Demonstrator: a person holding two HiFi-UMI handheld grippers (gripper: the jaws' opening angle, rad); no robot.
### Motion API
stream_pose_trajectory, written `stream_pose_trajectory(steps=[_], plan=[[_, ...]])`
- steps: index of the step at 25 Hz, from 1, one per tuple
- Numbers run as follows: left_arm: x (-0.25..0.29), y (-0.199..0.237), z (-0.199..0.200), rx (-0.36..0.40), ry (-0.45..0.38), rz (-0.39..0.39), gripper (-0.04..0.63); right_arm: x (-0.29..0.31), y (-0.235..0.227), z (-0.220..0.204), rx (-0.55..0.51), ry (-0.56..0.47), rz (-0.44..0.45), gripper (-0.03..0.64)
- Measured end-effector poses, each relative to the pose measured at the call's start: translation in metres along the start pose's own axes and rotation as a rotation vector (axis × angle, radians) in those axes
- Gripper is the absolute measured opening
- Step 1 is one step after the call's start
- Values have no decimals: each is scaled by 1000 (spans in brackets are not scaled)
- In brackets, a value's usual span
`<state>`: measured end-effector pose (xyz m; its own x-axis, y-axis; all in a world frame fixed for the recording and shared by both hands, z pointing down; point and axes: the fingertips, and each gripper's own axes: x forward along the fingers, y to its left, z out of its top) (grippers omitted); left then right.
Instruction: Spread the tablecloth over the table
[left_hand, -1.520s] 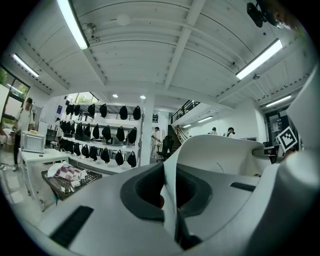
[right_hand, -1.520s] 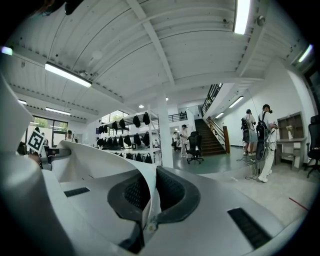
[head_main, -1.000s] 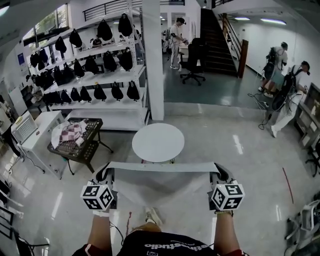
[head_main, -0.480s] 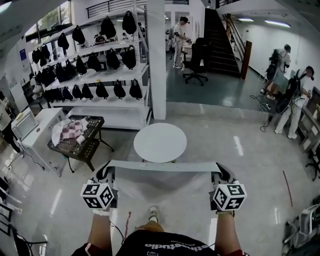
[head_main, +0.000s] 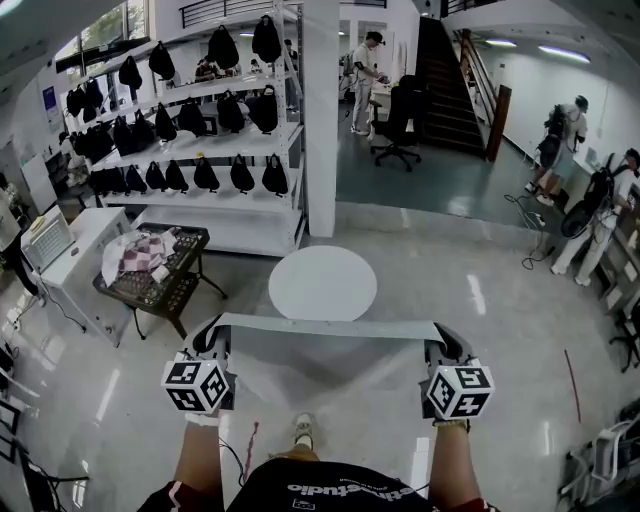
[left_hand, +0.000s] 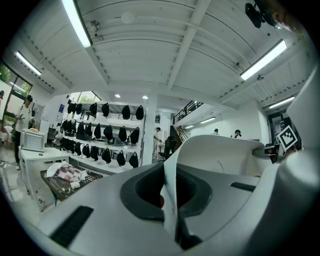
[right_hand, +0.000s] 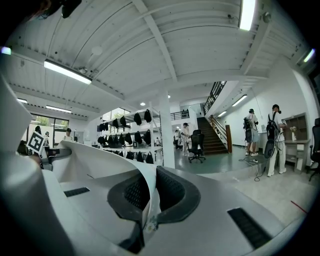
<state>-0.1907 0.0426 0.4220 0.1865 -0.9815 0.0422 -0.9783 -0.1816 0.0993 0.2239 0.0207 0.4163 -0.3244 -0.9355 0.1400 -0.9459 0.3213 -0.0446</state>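
A pale grey tablecloth (head_main: 325, 365) hangs stretched between my two grippers, its top edge taut and level. My left gripper (head_main: 213, 343) is shut on the cloth's left corner and my right gripper (head_main: 442, 346) on its right corner. The round white table (head_main: 322, 283) stands bare just beyond the cloth's top edge. In the left gripper view the cloth (left_hand: 220, 152) runs out of the closed left gripper (left_hand: 169, 192) toward the right. In the right gripper view the cloth (right_hand: 95, 160) sweeps left from the closed right gripper (right_hand: 149, 200). Both grippers point level.
A white pillar (head_main: 321, 120) rises behind the table, with shelves of black bags (head_main: 200, 130) to its left. A black cart (head_main: 152, 275) with checked cloth and a white desk (head_main: 60, 262) stand at the left. People (head_main: 580, 215) stand at the far right.
Both grippers have carried the stretched cloth a little forward toward the round table. Both grips are unchanged.
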Motion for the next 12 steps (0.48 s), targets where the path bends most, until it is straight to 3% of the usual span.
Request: stream_pose_trajectory(steps=[12], plan=[[39, 11, 7, -10, 2, 7, 17, 40, -9, 17, 3, -6, -4, 28]])
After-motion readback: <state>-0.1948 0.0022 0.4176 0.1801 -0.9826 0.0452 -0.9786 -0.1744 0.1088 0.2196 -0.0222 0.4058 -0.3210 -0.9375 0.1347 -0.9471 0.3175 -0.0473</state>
